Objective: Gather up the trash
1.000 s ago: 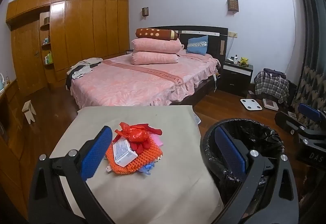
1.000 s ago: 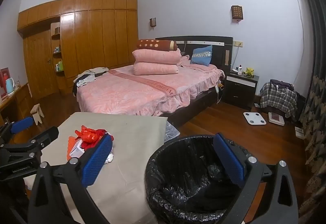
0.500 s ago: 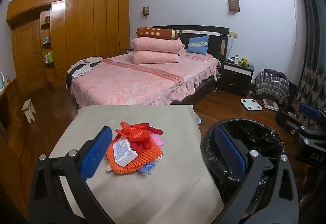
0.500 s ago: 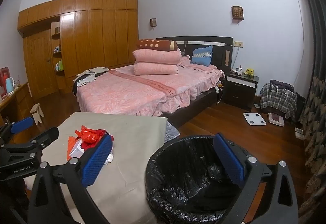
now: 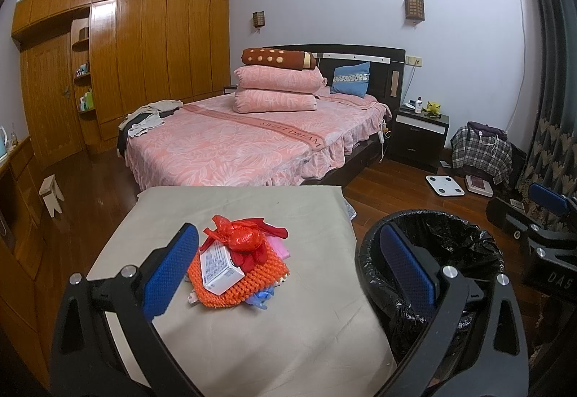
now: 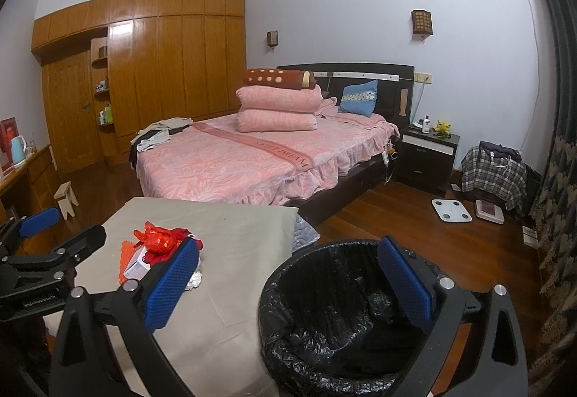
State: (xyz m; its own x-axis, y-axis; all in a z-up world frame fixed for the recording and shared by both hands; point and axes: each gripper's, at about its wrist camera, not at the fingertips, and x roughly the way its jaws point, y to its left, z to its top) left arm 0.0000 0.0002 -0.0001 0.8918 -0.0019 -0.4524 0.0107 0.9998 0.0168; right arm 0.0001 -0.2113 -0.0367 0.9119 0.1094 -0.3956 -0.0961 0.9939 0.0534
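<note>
1. Trash sits in one small heap near the middle of the beige cloth-covered tabletop (image 5: 252, 343): a crumpled red plastic bag (image 5: 245, 236) and a white rectangular carton (image 5: 220, 270) lie on an orange knitted mat (image 5: 249, 281), with pink and blue scraps poking out from under it.
2. Beside the tabletop's right edge stands the round bin lined with a black plastic bag (image 6: 324, 332), its mouth open (nothing seems to be inside yet, though the liner folds hide much).
3. Left gripper (image 5: 288, 263) hovers above the near edge, spread wide and empty, its left blue pad just beside the heap.
4. Right gripper (image 6: 288, 279) hangs over the bin's near rim, likewise released and holding nothing.
5. My judgement: start with the top pieces. Lower the left gripper so its pads straddle the red bag or the carton, pinch only that item, and lift straight up so the mat does not drag along.
</note>
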